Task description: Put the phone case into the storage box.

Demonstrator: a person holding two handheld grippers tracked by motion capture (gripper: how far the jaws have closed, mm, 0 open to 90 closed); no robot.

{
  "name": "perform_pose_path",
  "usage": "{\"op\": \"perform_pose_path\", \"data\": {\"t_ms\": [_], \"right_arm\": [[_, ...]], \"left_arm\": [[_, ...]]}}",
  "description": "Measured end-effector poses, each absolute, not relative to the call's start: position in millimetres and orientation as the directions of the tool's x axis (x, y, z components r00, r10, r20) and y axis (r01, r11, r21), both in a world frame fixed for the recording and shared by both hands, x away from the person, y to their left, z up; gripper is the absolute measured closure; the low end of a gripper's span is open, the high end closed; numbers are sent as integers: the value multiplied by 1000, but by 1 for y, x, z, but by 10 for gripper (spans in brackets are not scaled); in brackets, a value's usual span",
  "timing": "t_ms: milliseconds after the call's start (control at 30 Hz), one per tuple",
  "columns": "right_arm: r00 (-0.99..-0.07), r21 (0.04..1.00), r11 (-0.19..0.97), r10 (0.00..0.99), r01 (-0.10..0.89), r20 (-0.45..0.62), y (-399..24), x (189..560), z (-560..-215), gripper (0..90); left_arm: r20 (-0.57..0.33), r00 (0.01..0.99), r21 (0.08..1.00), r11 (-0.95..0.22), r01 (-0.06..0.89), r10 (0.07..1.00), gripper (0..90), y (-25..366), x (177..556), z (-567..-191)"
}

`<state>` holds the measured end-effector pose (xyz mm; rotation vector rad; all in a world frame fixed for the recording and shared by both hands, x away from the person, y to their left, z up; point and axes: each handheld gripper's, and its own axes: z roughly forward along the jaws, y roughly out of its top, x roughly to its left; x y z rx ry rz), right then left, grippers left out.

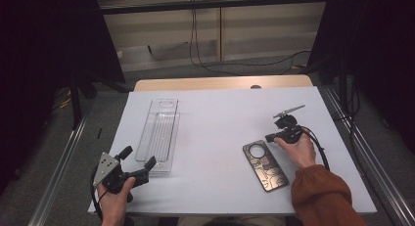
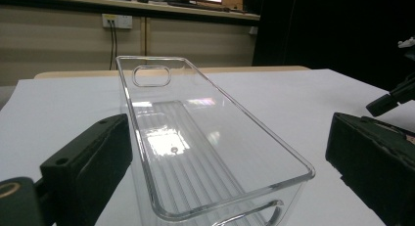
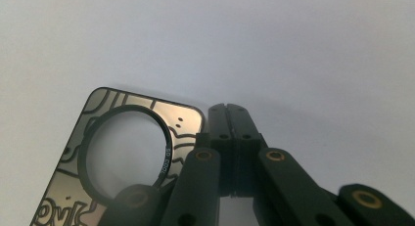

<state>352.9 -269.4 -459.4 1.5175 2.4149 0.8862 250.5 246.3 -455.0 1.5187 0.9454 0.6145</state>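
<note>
Jaws of the right gripper point(image 3: 230, 108) were pressed together with nothing between them, their tips just beside the top edge of the phone case point(image 1: 265, 165), which lay flat near the table's point(image 1: 220, 113) front right corner. The left gripper point(image 1: 139, 160) stood wide at the clear tray's point(image 2: 195, 138) near end.
</note>
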Motion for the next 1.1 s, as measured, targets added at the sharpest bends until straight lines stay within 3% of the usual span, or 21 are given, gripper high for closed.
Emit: {"op": "perform_pose_path", "data": {"t_ms": [167, 333, 600, 833, 1100], "right_arm": [[-476, 571, 299, 859, 765, 188, -280, 350, -456, 856], [-464, 580, 280, 864, 765, 195, -287, 347, -453, 747], [-450, 604, 250, 869, 757, 205, -292, 339, -445, 359], [-458, 564, 275, 863, 779, 211, -290, 332, -441, 97], [-485, 566, 295, 846, 770, 220, -286, 323, -438, 59]], "left_arm": [[-131, 534, 976, 13, 219, 835, 35, 246, 250, -455], [-135, 534, 975, 16, 221, 835, 34, 247, 250, -455], [-133, 531, 975, 15, 221, 837, 35, 247, 250, -455], [-133, 532, 975, 14, 221, 836, 35, 247, 250, -455], [-133, 535, 975, 14, 220, 834, 35, 247, 250, -455]]}}
